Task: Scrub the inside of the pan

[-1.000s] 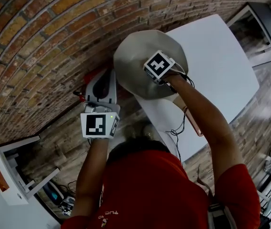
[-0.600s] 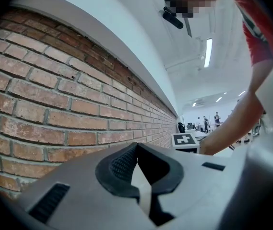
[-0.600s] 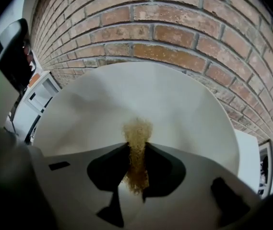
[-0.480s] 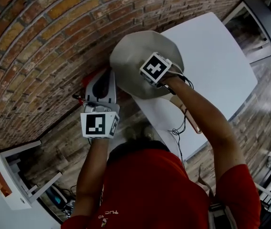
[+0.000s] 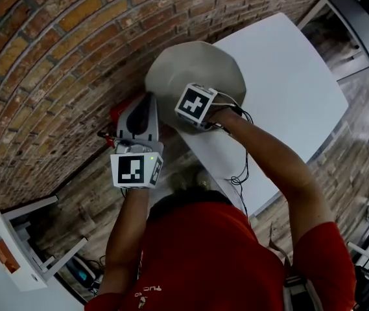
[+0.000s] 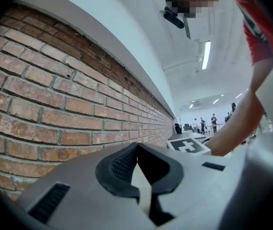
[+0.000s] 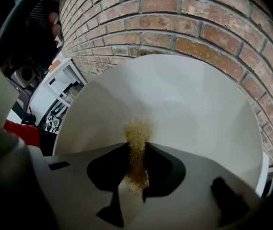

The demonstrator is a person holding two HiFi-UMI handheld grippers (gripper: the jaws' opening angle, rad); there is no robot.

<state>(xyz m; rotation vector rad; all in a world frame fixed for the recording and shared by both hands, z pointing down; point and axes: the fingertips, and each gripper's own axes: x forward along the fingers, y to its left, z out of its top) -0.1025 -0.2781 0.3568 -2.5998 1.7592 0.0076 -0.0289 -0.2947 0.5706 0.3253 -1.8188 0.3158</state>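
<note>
In the head view a round pale grey pan (image 5: 197,67) stands tilted between the brick wall and the corner of the white table (image 5: 288,83). My right gripper (image 5: 196,103) is over its near side. In the right gripper view the jaws (image 7: 137,159) are shut on a tan scouring pad (image 7: 136,133), whose tip is pressed against the pan's whitish inside (image 7: 189,104). My left gripper (image 5: 139,118) is left of the pan with a red part (image 5: 120,109) beside it. In its own view the left gripper (image 6: 137,150) is shut, with nothing showing between the pads.
The brick wall (image 6: 40,104) runs close along my left side. A white shelf unit (image 5: 15,251) stands at the lower left on the wood floor. Cables hang from my right arm (image 5: 242,167). Other tables (image 5: 359,11) are at the upper right.
My right gripper with the pad has slid left and towards me across the pan's inside. The left gripper has stayed where it was.
</note>
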